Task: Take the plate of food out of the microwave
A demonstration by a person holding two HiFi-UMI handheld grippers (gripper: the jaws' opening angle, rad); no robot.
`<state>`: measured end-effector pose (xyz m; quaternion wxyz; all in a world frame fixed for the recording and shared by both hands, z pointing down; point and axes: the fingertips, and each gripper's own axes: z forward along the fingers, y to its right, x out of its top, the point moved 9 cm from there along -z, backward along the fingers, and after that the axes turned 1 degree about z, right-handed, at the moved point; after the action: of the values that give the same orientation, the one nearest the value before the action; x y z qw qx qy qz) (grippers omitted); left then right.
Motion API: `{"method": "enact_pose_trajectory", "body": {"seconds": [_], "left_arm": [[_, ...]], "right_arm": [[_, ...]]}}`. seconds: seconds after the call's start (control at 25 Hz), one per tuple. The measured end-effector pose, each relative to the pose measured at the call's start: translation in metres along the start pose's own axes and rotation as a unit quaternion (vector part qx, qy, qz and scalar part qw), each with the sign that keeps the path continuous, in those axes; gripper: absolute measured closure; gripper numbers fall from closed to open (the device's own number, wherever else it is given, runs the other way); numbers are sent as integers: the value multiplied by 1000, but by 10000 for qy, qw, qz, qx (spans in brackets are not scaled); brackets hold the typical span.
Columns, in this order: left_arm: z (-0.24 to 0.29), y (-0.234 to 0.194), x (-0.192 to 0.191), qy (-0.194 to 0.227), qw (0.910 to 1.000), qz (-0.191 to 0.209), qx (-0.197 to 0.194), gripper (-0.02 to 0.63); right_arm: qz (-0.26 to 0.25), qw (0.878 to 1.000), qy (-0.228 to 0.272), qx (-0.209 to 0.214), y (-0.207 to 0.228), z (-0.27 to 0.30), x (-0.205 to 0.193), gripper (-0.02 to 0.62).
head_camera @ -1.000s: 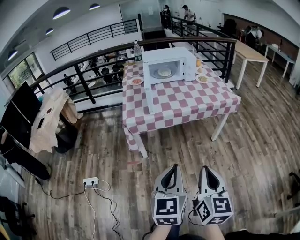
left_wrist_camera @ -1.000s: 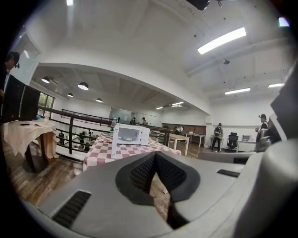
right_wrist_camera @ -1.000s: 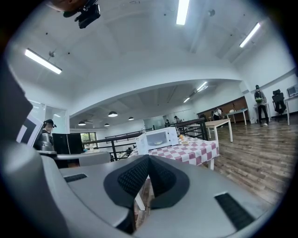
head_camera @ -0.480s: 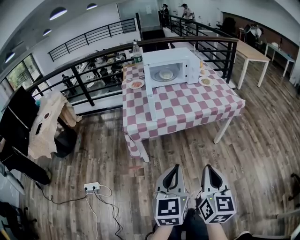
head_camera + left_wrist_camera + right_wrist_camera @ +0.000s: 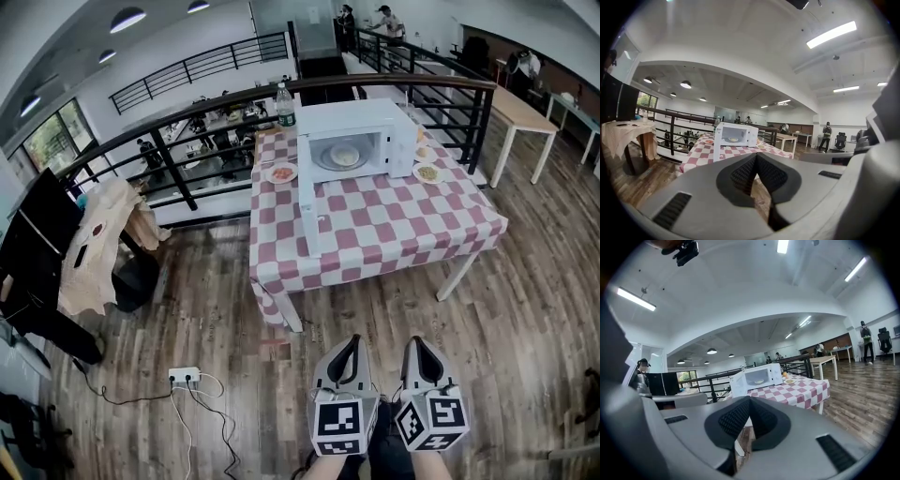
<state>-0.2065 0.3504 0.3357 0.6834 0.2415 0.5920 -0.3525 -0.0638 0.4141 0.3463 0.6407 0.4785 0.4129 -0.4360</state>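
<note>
A white microwave (image 5: 361, 141) stands at the back of a table (image 5: 394, 225) with a red-and-white checked cloth. Its door (image 5: 308, 202) hangs wide open to the left. Inside lies a plate of pale food (image 5: 344, 155), also in the left gripper view (image 5: 733, 139) and the right gripper view (image 5: 759, 381). My left gripper (image 5: 351, 343) and right gripper (image 5: 415, 344) are side by side low in the head view, over the wooden floor and well short of the table. Both are shut and hold nothing.
Two more plates of food (image 5: 280, 172) (image 5: 427, 172) and a bottle (image 5: 286, 105) stand on the table beside the microwave. A black railing (image 5: 187, 141) runs behind the table. A power strip with cables (image 5: 184, 375) lies on the floor at left, near a draped chair (image 5: 98, 244).
The table and microwave have come closer and lower in the head view as I walk toward them. Both grippers stay shut, side by side in front of me.
</note>
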Motion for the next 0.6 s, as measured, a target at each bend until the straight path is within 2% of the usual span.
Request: {"method": "enact_pose_trajectory", "body": {"seconds": [0.6], "left_arm": [[127,4,41,240,9984,44,507,595]], "right_arm": [[-198,9982,81,561,62,119,63,601]]}}
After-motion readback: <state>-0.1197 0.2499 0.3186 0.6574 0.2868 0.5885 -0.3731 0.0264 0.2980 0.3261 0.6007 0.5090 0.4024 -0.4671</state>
